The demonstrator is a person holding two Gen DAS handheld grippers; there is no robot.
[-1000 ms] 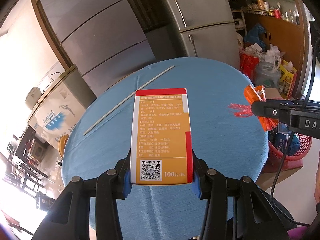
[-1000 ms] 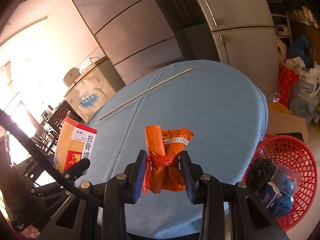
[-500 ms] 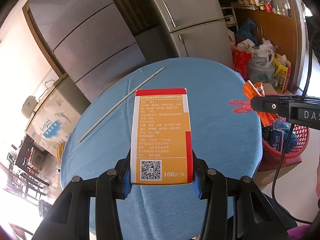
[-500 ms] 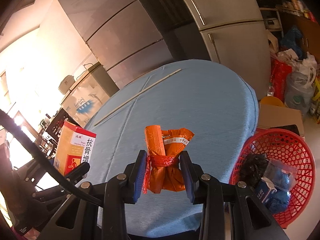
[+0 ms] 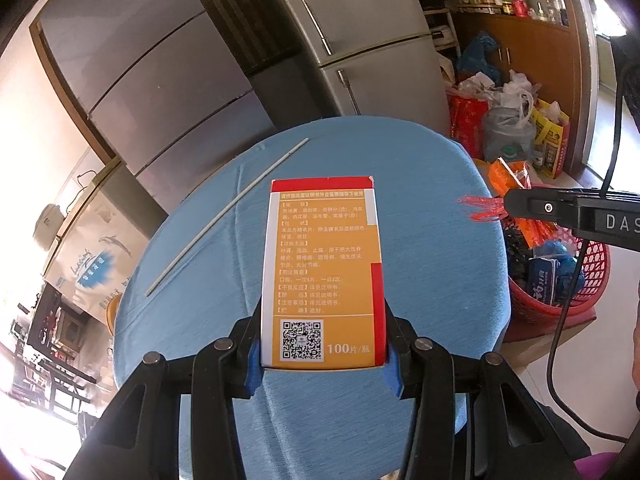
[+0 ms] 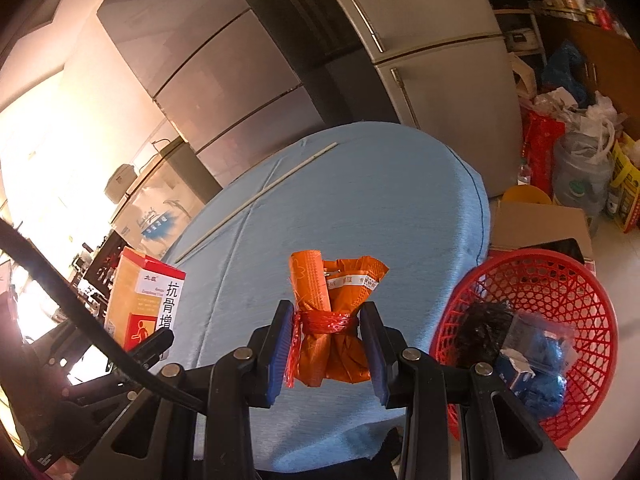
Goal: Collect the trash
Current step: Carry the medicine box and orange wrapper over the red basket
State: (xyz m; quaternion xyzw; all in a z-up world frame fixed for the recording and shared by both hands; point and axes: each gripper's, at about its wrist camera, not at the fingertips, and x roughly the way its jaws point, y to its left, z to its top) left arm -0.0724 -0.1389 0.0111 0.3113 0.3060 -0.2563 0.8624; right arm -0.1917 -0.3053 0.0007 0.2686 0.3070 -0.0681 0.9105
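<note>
Right wrist: right gripper (image 6: 327, 346) clenched the orange bundle (image 6: 334, 320); red basket (image 6: 532, 280) had grown at 3 o'clock, drop soon prob. Left gripper (image 5: 322, 364) clamped the box (image 5: 322, 268).

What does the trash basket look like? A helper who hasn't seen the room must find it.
Start at the round table with the blue cloth. On the floor off its right edge sits the red basket, beside a cardboard box. It is the only red open-lattice container, already holding blue and black trash.
</note>
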